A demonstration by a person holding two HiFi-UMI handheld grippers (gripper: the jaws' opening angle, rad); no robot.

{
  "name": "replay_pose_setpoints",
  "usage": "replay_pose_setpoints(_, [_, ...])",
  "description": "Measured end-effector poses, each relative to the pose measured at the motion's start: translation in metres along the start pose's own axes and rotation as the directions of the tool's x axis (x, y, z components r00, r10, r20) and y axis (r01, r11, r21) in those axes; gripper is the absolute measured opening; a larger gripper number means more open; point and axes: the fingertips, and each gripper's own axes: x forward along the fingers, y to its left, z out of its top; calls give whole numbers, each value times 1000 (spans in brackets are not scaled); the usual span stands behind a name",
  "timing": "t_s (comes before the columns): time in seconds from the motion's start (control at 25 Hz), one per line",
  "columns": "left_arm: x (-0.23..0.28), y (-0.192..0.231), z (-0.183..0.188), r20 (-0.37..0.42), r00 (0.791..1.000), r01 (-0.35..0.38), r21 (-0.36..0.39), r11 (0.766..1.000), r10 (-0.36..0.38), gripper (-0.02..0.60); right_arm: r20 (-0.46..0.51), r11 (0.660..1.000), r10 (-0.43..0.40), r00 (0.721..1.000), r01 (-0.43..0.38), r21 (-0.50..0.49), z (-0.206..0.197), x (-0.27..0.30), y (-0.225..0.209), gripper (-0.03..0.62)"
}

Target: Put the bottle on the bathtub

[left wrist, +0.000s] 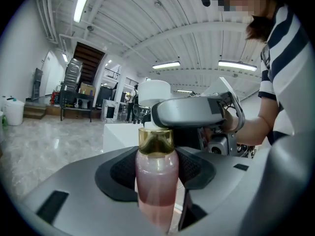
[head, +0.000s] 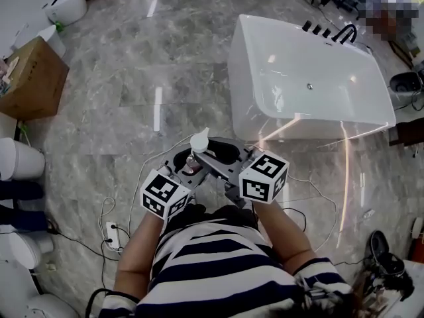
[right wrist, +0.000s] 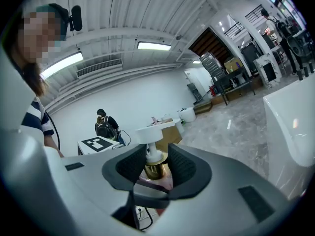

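The bottle (head: 194, 159) has pink liquid, a gold collar and a white pump head (head: 199, 139). I hold it at waist height over the marble floor, a short way before the near end of the white bathtub (head: 252, 121). My left gripper (head: 186, 169) is shut on the pink body (left wrist: 156, 181). My right gripper (head: 216, 165) comes in from the right, its pads against the gold collar (right wrist: 156, 170). It also crosses the left gripper view as a grey right gripper jaw (left wrist: 192, 113). The bathtub rim (right wrist: 295, 127) shows at the right edge.
A cardboard box (head: 30, 78) and white toilets (head: 16, 159) stand at the left. Cables and a power strip (head: 112, 235) lie on the floor by my feet. A black faucet (head: 344, 32) stands at the tub's far rim. A person with a backpack (right wrist: 104, 128) is in the distance.
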Motion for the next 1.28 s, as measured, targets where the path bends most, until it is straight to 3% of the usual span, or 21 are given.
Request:
replay_pose_setpoints(0.36, [3, 64, 21, -13, 998, 69, 22, 997, -69, 224, 46, 998, -49, 998, 47, 43, 34, 51, -30, 152])
replay_pose_setpoints(0.6, [21, 95, 24, -13, 997, 81, -10, 997, -82, 224, 16, 997, -69, 997, 69, 42, 44, 73, -59, 152])
replay_pose_setpoints(1.28, [141, 178, 79, -15, 996, 92, 10, 996, -92, 223, 25, 998, -66, 998, 66, 11, 123, 88, -190, 152])
